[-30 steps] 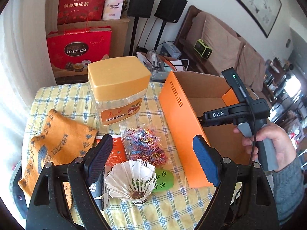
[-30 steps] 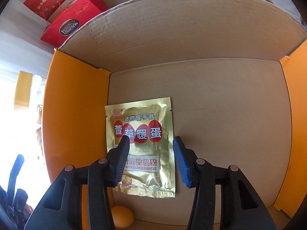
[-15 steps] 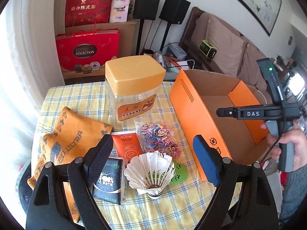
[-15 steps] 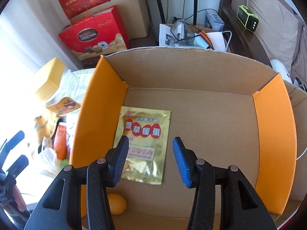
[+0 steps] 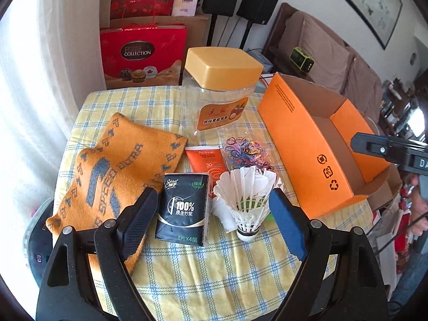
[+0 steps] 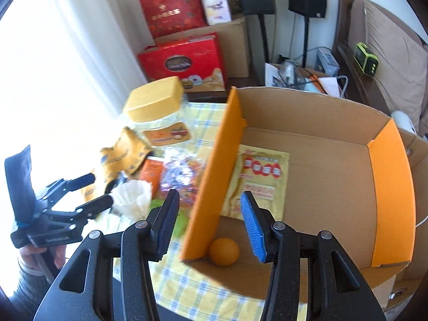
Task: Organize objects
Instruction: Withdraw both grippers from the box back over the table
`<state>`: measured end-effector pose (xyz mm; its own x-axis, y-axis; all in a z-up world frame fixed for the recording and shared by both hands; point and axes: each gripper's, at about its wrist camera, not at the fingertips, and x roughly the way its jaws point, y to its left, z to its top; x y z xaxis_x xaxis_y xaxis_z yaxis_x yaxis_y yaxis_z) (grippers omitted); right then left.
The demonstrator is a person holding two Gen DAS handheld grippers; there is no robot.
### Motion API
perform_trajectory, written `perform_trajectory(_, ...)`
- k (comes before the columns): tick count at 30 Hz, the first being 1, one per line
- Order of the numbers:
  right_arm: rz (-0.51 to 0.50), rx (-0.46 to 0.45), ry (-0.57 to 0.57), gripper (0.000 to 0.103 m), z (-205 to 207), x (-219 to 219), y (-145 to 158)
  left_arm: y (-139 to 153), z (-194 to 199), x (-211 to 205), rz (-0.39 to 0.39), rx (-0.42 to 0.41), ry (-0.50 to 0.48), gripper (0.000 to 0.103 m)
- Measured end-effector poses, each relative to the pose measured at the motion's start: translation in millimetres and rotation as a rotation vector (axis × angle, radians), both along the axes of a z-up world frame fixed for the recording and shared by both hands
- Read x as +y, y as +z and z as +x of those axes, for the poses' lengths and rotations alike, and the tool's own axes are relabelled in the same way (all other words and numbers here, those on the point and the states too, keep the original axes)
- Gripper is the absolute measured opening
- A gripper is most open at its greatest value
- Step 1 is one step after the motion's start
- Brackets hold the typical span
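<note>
While your left claw (image 5: 212, 215) hangs open: shuttlecock (image 5: 247, 200) and tissue pack (image 5: 184, 210) sit between its jaws on the surface (image 5: 214, 275)
Risk: closing now crushes feathers
Right claw (image 6: 208, 223): empty, half-open, straddling the box (image 6: 214, 176) wall; lowering clips it

Left gripper (image 5: 214, 214): black skeletal frame with cut-out arms, silver screws at the joints, one finger padded in black ribbing, the other in blue. Right gripper (image 6: 208, 222): same black frame, silver screws, ribbed blue pads on the fingers (image 6: 251, 224). Its body carries white lettering, "DA" legible. Grey knit sleeve (image 6: 26, 283) at the wrist.
</note>
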<state>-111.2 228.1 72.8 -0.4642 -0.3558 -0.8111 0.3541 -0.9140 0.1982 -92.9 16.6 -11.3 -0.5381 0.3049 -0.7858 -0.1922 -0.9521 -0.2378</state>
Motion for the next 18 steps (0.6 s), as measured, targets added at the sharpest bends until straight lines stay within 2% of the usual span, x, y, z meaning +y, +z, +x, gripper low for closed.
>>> perform_trajectory(7, -0.005, 0.045, 0.071, 0.049, 27.2, -37.6, -0.9, -6.5, 13.7, -20.6, 0.021, -0.003, 0.034, 0.084)
perform_trajectory(12, -0.002, 0.016, 0.110, 0.049, 34.8, -65.3, -24.1, -13.6, 20.3, -38.0, 0.051, -0.018, 0.072, 0.083)
perform_trajectory(18, 0.004, 0.008, 0.116, 0.049, 36.1, -85.9, -50.1, -19.7, 25.5, -46.8, 0.049, -0.024, 0.082, 0.083)
